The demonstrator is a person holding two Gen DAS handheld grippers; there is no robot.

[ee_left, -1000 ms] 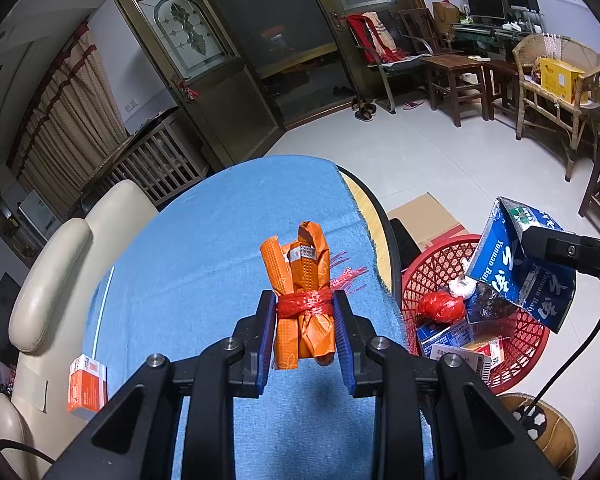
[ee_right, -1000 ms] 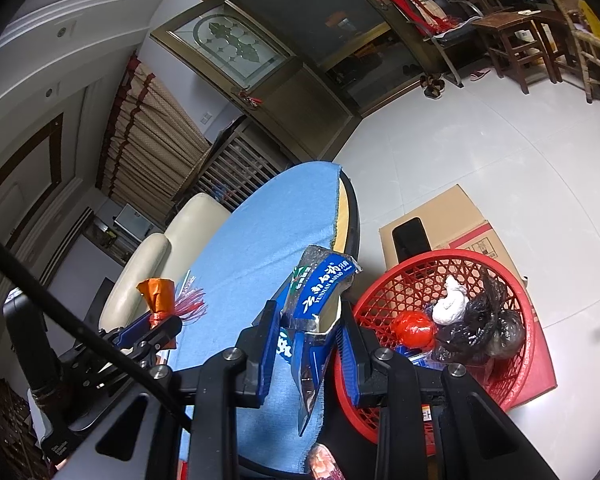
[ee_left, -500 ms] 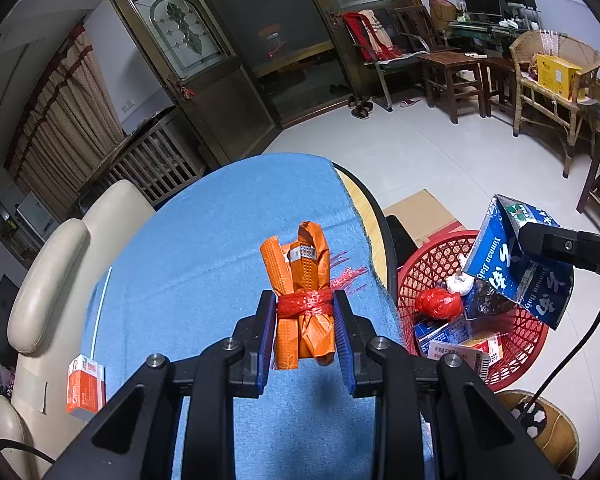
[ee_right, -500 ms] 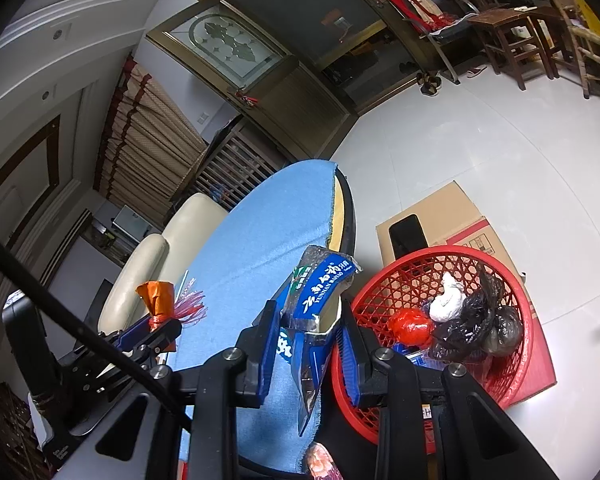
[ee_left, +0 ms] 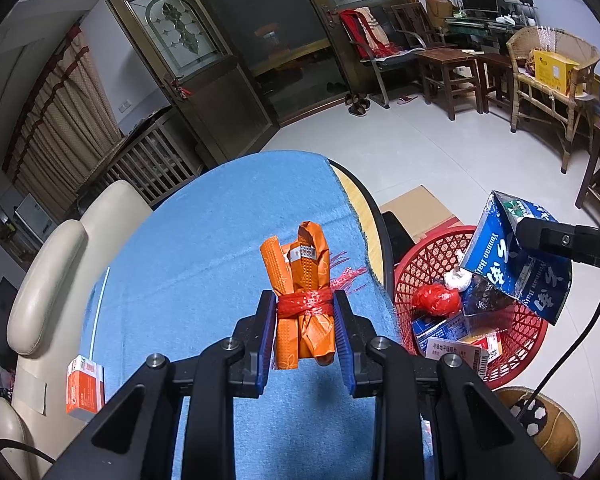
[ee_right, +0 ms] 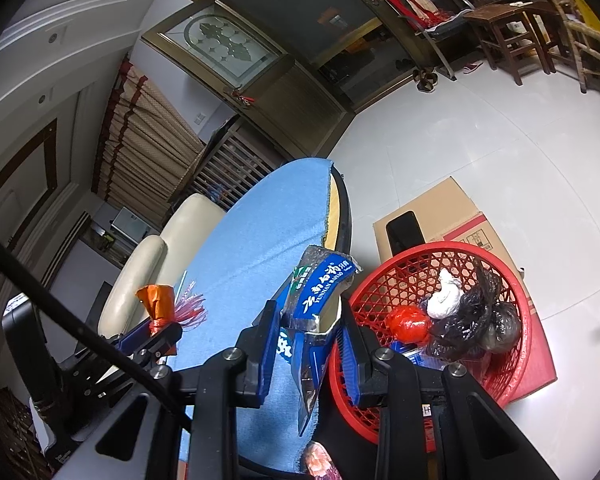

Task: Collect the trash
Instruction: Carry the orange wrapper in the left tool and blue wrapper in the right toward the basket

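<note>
Left wrist view: left gripper [ee_left: 305, 312] jaws clamped on the orange wrapper bundle [ee_left: 303, 300], tied with red netting, held upright over the blue tablecloth [ee_left: 204, 248]; same grip and same spot as a second ago, no visible shift. Red basket [ee_left: 516, 344] sits on the floor past the table edge, already holding a red ball of trash, boxes and dark bags. Small orange box [ee_left: 85, 388] lies at the table's left rim, uncollected. Right gripper comes in from the right edge with the blue carton [ee_left: 516, 268] hanging above the basket. Right wrist view: right gripper [ee_right: 310, 336] jaws closed on the blue carton [ee_right: 316, 312], carton just beside the red basket [ee_right: 512, 280] rim, roughly over its near edge; nothing changed here either. Both hands paused and loaded, so likely next is release into the basket, carton first. Orange bundle [ee_right: 158, 302] seen at left, well apart from the basket.
</note>
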